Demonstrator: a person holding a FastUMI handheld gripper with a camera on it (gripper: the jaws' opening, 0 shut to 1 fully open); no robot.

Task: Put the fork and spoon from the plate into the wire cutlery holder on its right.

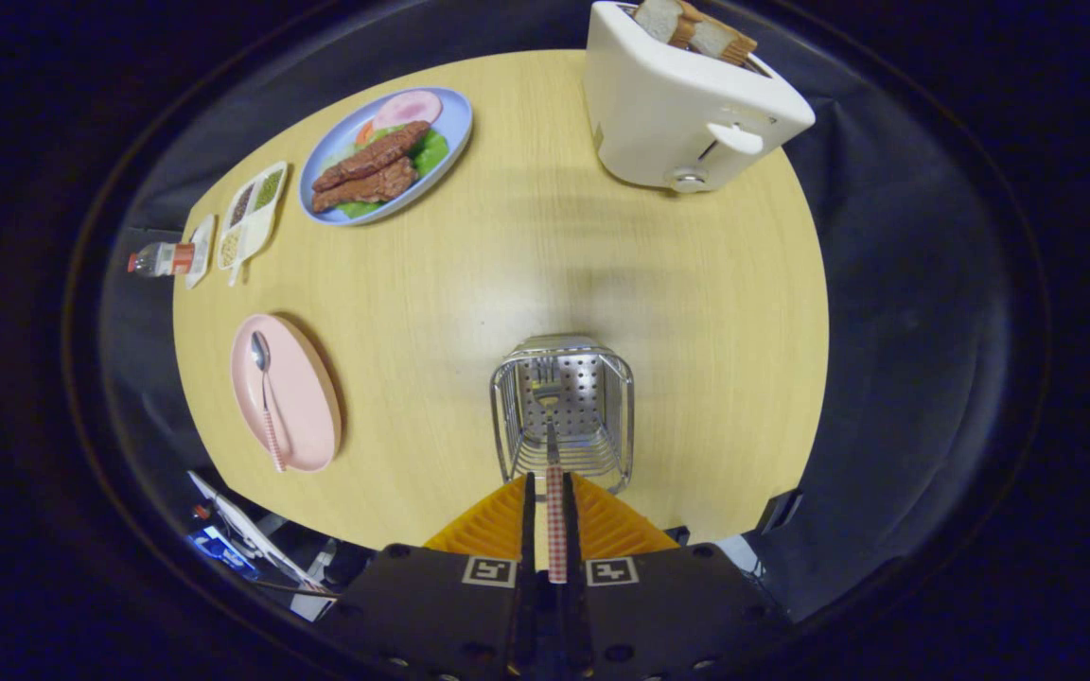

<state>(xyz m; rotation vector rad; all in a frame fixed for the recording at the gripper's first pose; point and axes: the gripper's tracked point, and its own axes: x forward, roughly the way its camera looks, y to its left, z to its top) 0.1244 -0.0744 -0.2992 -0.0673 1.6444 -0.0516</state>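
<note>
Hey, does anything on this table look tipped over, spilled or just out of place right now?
One thing: a small bottle lies on its side at the table's far edge, beside the divided tray, partly past the rim. Otherwise tidy: gripper shut on the fork over the wire holder; spoon on the pink plate.

The fork's handle end lay hidden between the fingers. Far beyond them, the toast was cropped (top edge only).
</note>
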